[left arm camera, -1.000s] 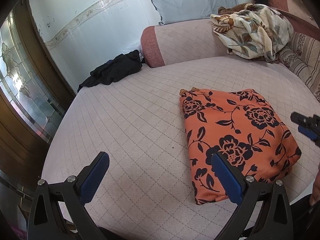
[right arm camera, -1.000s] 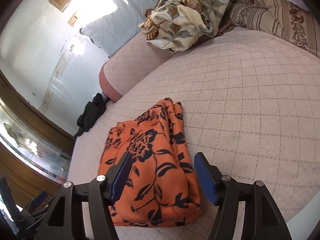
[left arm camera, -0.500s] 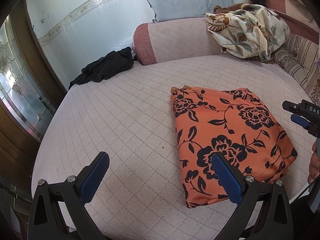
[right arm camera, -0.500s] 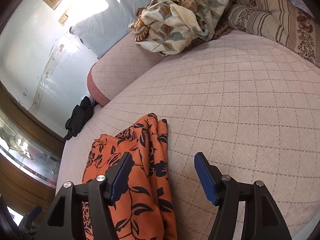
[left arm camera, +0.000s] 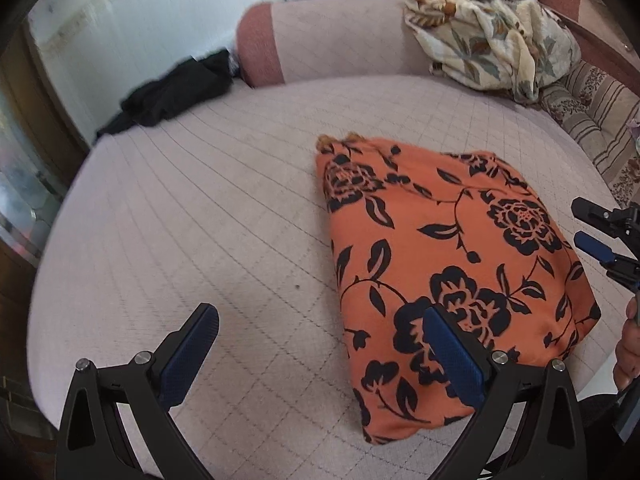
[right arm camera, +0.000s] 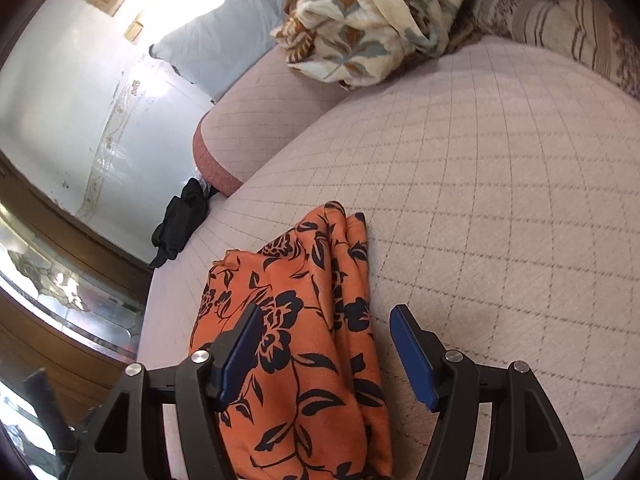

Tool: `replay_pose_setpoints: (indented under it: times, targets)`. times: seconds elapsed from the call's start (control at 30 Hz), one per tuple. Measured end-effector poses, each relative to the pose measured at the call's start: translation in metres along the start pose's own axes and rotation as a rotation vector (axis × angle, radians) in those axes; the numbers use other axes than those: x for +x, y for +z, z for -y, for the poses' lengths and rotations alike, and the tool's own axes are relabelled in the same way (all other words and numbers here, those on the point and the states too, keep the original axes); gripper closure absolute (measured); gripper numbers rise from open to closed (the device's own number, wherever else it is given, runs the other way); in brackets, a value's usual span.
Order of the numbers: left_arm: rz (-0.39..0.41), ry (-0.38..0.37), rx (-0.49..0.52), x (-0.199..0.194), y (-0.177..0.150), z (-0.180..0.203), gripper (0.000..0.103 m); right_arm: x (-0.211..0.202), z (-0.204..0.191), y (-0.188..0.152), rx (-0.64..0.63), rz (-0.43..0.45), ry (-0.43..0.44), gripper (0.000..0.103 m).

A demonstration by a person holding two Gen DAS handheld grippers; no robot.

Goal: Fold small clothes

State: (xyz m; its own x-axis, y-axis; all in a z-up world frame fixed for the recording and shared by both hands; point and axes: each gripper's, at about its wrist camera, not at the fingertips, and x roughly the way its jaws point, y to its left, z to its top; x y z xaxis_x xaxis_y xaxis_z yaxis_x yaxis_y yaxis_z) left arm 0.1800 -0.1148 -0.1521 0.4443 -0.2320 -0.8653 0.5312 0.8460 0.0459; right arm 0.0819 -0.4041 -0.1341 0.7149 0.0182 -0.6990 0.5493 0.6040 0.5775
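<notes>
An orange cloth with black flowers [left arm camera: 452, 256] lies folded in a thick rectangle on the quilted pink bed [left arm camera: 200, 220]. My left gripper [left arm camera: 320, 320] hangs open low over the bed at the cloth's near left edge, its right pad [left arm camera: 452, 356] over the fabric and its left pad over bare quilt. In the right wrist view the folded cloth [right arm camera: 304, 352] runs under my right gripper [right arm camera: 326, 314]. Its jaws are opening, with the cloth's layered right edge between them and neither pad pressing on it. The right gripper [left arm camera: 580, 222] also shows at the cloth's right side.
A crumpled cream floral blanket [left arm camera: 492, 36] sits at the back right beside striped cushions [left arm camera: 592, 116]. A black garment [left arm camera: 172, 92] lies at the back left by the pink bolster [left arm camera: 332, 44]. A wood and glass door [right arm camera: 52, 280] stands left of the bed. A hand [left arm camera: 628, 344] is at the right edge.
The left gripper has tipped down and come closer to the cloth. The right gripper has slid right, from astride the cloth's middle to its right edge. The cloth lies as before.
</notes>
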Motion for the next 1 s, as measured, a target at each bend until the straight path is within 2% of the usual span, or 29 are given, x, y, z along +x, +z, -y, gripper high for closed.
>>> replay_pose_setpoints:
  times: [0.07,0.2,0.4,0.5,0.67,0.7,0.77,0.8,0.87,0.9,1.0]
  targets:
    - [-0.029,-0.023,-0.005,0.015,0.007,-0.004,0.001,0.007,0.007,0.002,0.045,-0.028,0.023,0.027]
    - [-0.078,-0.068,0.003,0.035,0.016,-0.004,0.001,0.029,0.024,0.004,0.141,-0.119,0.039,0.026]
    - [-0.209,-0.279,-0.025,0.068,0.027,0.002,0.001,0.065,0.036,0.002,0.276,-0.265,0.167,0.025]
    - [-0.242,-0.331,-0.061,0.078,0.027,0.006,0.001,0.075,0.028,0.000,0.253,-0.284,0.192,0.016]
    - [-0.259,-0.394,-0.065,0.083,0.024,0.021,0.001,0.089,0.005,-0.007,0.156,-0.316,0.209,0.015]
    - [-0.254,-0.387,-0.066,0.083,0.023,0.024,0.001,0.091,0.000,-0.009,0.135,-0.315,0.197,0.016]
    - [-0.235,-0.371,-0.079,0.082,0.022,0.026,0.006,0.094,-0.006,-0.010,0.110,-0.317,0.181,0.026]
    - [-0.225,-0.364,-0.086,0.080,0.022,0.027,0.009,0.095,-0.007,-0.011,0.103,-0.319,0.169,0.035]
    - [-0.199,-0.342,-0.098,0.074,0.021,0.028,0.020,0.096,-0.008,-0.012,0.086,-0.319,0.156,0.045]
    - [-0.192,-0.338,-0.098,0.071,0.021,0.029,0.023,0.096,-0.008,-0.011,0.080,-0.319,0.159,0.049]
    - [-0.163,-0.318,-0.102,0.062,0.020,0.023,0.042,0.092,-0.011,-0.014,0.047,-0.306,0.155,0.053]
